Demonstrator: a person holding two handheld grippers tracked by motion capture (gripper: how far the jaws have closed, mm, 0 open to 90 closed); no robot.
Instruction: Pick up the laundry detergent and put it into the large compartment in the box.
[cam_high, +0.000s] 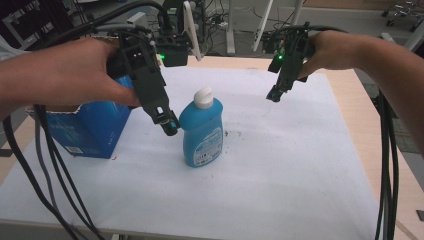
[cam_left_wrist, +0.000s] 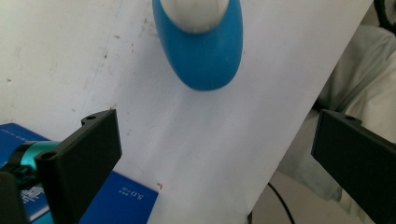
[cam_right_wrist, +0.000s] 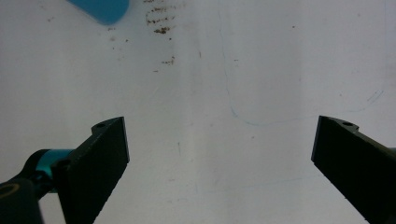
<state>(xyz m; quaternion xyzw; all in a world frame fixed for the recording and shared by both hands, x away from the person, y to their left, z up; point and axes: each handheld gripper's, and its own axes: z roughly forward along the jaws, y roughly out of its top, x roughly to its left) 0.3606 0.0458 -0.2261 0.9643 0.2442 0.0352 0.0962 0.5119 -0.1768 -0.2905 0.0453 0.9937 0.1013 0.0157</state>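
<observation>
Standing upright near the middle of the white sheet (cam_high: 280, 165), the blue bottle (cam_high: 202, 132) is showing its white cap (cam_high: 203, 98) at the top and a printed label on its front face. In the left gripper view the same bottle (cam_left_wrist: 205, 51) is appearing from above, at the top of the frame and ahead of the jaws, with bare sheet lying between them and it.

The left gripper (cam_high: 167, 122) is hovering just beside the bottle's shoulder on its left side, tilted downward. Whether its tip is touching the plastic cannot be told from the high view. Its jaws are standing wide apart, with nothing between them; the left gripper view is confirming this spread (cam_left_wrist: 212, 158).

The right gripper (cam_high: 275, 94) is hanging in the air well apart from the bottle, to its right and farther back over the sheet. Its jaws (cam_right_wrist: 219, 163) are likewise spread wide and are gripping nothing; beneath them the sheet is showing a faint blue pen outline and a cluster of brown specks (cam_right_wrist: 161, 30).

A blue carton (cam_high: 92, 127) is standing on the left part of the sheet, near the bottle and partly behind the left hand (cam_high: 75, 75). The right hand (cam_high: 330, 50) is entering from the right side.

The sheet is covering a light wooden table (cam_high: 372, 130). Black cables are trailing from both grippers toward the near edge. Beyond the table, desk legs, floor cabling and equipment with a green light are showing.
</observation>
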